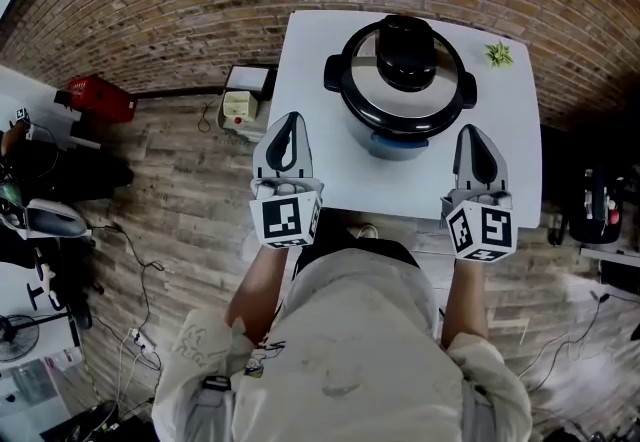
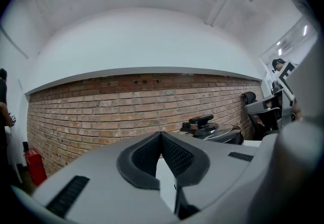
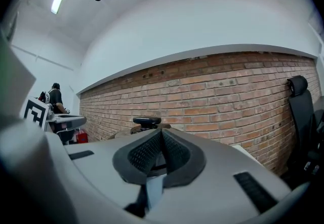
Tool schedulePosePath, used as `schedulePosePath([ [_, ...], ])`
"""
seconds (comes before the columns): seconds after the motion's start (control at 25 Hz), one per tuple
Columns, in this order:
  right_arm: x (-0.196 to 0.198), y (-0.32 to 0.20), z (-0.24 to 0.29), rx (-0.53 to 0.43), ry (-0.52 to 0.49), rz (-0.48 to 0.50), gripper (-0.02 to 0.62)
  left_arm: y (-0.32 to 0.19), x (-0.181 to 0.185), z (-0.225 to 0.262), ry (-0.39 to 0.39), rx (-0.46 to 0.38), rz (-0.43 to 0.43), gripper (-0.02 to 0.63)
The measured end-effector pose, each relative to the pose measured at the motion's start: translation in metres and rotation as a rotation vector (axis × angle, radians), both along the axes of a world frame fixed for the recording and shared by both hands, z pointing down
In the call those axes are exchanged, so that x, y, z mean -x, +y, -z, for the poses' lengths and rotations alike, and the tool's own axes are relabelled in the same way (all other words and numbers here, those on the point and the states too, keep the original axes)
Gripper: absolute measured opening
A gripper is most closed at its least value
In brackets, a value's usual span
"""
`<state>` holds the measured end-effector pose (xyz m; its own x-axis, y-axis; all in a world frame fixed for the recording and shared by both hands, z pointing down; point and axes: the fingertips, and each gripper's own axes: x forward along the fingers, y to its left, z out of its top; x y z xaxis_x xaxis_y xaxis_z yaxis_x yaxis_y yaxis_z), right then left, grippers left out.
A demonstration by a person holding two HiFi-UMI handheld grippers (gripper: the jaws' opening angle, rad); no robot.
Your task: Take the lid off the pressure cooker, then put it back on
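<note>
While lid (image 1: 372, 90) caps cooker (image 1: 396, 143), both grippers (image 1: 290, 118) (image 1: 471, 131) closed

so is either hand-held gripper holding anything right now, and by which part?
Nothing is held. The left hand-held gripper and right hand-held gripper both have jaws shut on empty air, apart from the pressure cooker, whose lid sits on it untouched.
</note>
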<state>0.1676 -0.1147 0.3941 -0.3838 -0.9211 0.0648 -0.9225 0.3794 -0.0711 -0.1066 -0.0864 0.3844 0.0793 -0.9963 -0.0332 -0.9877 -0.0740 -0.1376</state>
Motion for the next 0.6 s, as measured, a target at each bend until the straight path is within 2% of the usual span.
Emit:
schedulePosePath([
  [0.36, 0.0068, -0.001, -0.0027, 0.015, 0.057, 0.026, 0.017, 0.002, -0.0034, 0.0028, -0.024, -0.013, 0.011, 0.015],
  [0.6, 0.0047, -0.002, 0.0056, -0.017, 0.056, 0.016, 0.017, 0.0009, -0.0037, 0.0062, -0.024, -0.015, 0.013, 0.015],
])
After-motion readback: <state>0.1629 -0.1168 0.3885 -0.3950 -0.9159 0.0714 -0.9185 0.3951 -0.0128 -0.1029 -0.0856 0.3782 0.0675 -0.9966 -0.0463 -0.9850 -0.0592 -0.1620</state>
